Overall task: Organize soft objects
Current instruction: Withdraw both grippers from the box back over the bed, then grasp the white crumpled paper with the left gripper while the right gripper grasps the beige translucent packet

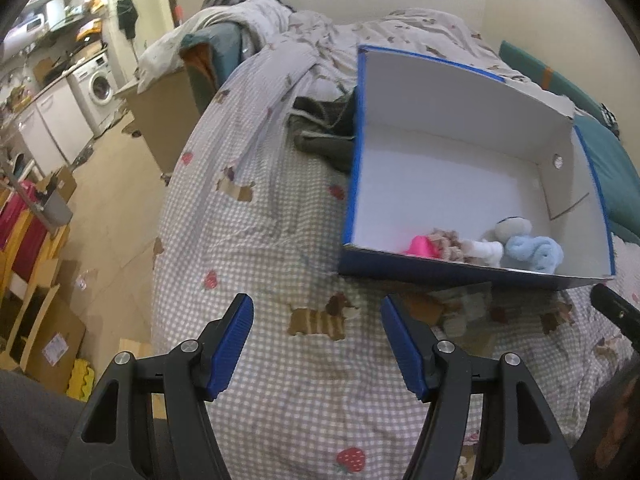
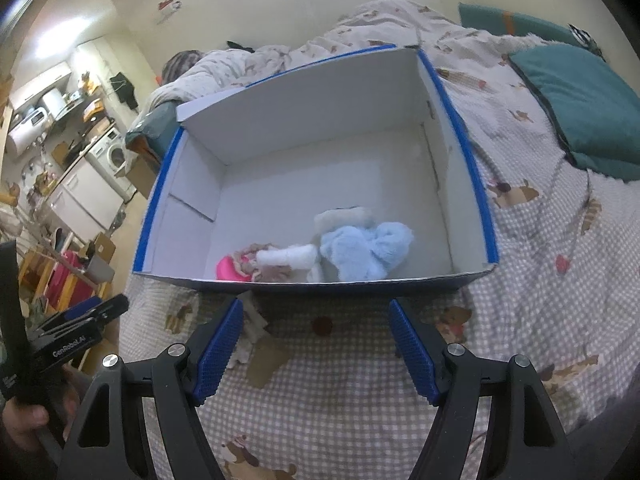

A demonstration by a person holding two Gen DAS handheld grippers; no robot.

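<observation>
An open box [image 2: 476, 184] sat on the bed [image 2: 360, 400]. Inside it, three soft toys [image 2: 364, 252] lay bunched against the near wall. A pillow [image 2: 580, 108] lay right of the box.

Blue-edged white box [image 2: 476, 184] ahead of right gripper [image 2: 316, 344]; pale blue plush [image 2: 366, 250], white plush [image 2: 288, 258], pink toy [image 2: 228, 269] against near wall.

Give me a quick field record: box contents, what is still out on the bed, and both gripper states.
box: blue box, white inside, open top, on checked bedspread
in box: light blue plush, white plush, pink toy, all at the near wall
outside box: small pale soft item on the bedspread before the near wall
left gripper: open, empty
right gripper: open, empty
</observation>
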